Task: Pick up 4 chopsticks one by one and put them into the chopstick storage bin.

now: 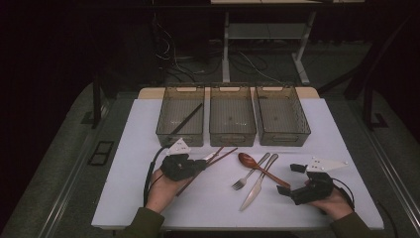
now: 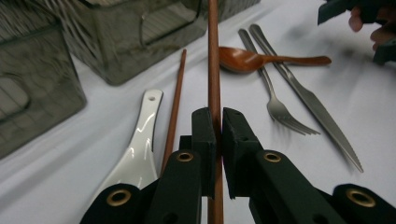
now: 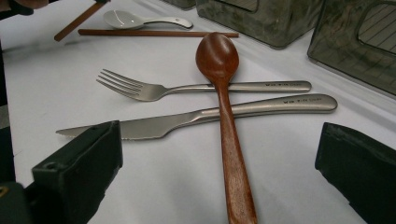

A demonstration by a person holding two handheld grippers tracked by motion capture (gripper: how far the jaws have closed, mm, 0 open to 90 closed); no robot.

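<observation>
so my left gripper [image 2: 218, 123] has its fingers [image 2: 204, 135] pinched tight on a brown chopstick [image 2: 214, 60], which runs straight up between them; it's lifted a bit off the white worktop [image 1: 148, 124], just in front of the three smoky bins [image 1: 232, 116]; the second chopstick [image 2: 175, 107] lies flat right beside it, with a white ceramic spoon [image 2: 140, 149] next to that; my right gripper [image 1: 293, 179] sits at the near right with fingers [image 3: 81, 158] spread wide, holding nothing; straight ahead of it a wooden spoon [image 3: 222, 93] lies across a fork [image 3: 187, 88] and a knife [image 3: 210, 114]; the left bin has a dark stick [image 1: 187, 119] in it
</observation>
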